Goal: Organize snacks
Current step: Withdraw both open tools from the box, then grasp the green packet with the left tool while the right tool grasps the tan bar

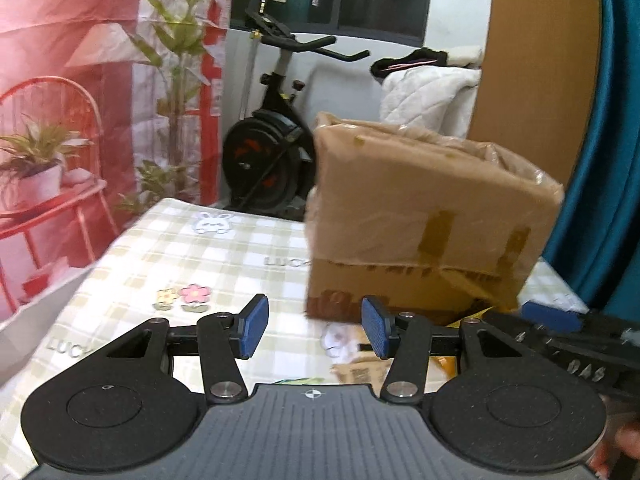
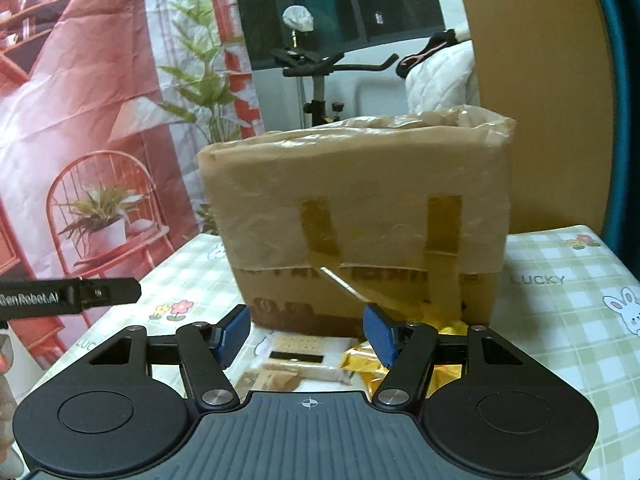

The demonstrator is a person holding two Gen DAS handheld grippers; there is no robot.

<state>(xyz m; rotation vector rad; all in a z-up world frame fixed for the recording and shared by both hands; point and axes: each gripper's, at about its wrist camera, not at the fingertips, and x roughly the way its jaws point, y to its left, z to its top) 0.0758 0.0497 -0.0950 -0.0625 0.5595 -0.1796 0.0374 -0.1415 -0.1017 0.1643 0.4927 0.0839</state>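
**Snack packets at the foot of a taped box**

On the checked tablecloth [image 2: 560,264], a few snack packets lie right against the front bottom edge of a cardboard box [image 2: 360,216]. From the right wrist view, a pale packet with a dark stripe [image 2: 298,354] sits just below the box, and crinkled gold packets [image 2: 362,358] lie beside it to the right, touching the box's lower corner. Motion blur keeps any print on them unreadable.

The box stands upright on the table, wrapped in clear film with brown tape strips down its face, and its top edge is lined with loose plastic.

The right gripper [image 2: 308,334] hovers over the packets, its blue pads wide apart and nothing between them. The left gripper [image 1: 316,330] hangs to the left of the box, also spread wide and empty; the right tool's arm shows at the lower right of its view.

Behind the table stand an exercise bike [image 1: 276,148], a red printed backdrop [image 1: 80,80] with plants, and a white quilt [image 1: 428,96].
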